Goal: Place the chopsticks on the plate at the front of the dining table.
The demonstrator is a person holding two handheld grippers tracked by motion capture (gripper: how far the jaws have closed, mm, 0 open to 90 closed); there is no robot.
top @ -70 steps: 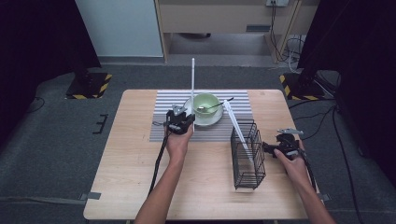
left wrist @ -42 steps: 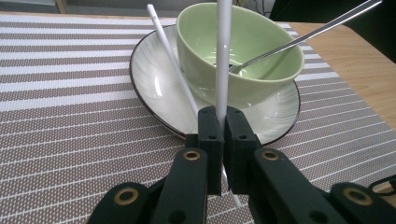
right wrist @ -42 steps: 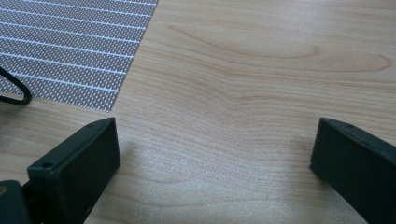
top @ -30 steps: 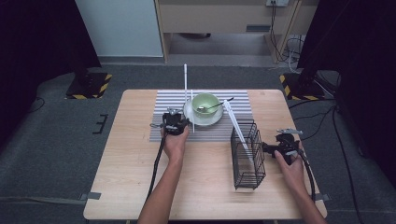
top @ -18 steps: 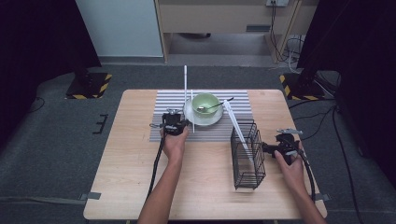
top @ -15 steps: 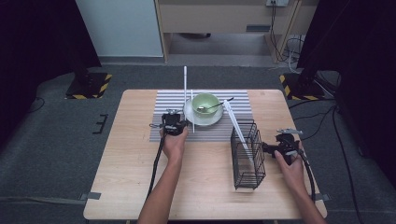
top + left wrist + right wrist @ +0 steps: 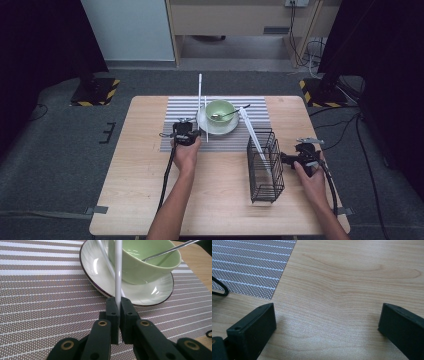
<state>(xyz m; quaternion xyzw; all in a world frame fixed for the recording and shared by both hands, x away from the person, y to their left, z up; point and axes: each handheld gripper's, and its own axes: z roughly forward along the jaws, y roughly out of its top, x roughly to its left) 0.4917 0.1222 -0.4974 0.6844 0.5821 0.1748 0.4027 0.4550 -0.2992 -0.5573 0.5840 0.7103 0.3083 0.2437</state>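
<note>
My left gripper (image 7: 195, 132) (image 7: 119, 305) is shut on a white chopstick (image 7: 200, 92) (image 7: 118, 270), which points away over the striped placemat (image 7: 172, 137) (image 7: 37, 302). A second white chopstick (image 7: 205, 114) (image 7: 106, 261) lies across the left rim of the white plate (image 7: 209, 128) (image 7: 100, 280). On the plate stands a green bowl (image 7: 220, 111) (image 7: 140, 265) with a metal spoon (image 7: 234, 112) (image 7: 170, 251) in it. A third chopstick (image 7: 250, 129) leans out of the black wire basket (image 7: 265, 167). My right gripper (image 7: 289, 159) (image 7: 327, 320) is open over bare wood, just right of the basket.
The wooden table (image 7: 140, 200) ends close behind both forearms. The left gripper's cable (image 7: 167, 172) trails along the left arm. The placemat's corner (image 7: 249, 270) and a black wire of the basket (image 7: 220, 290) lie left of the right gripper's jaws.
Since the earliest frame my left gripper has shifted slightly left with the chopstick, then stayed still. The right gripper has not moved.
</note>
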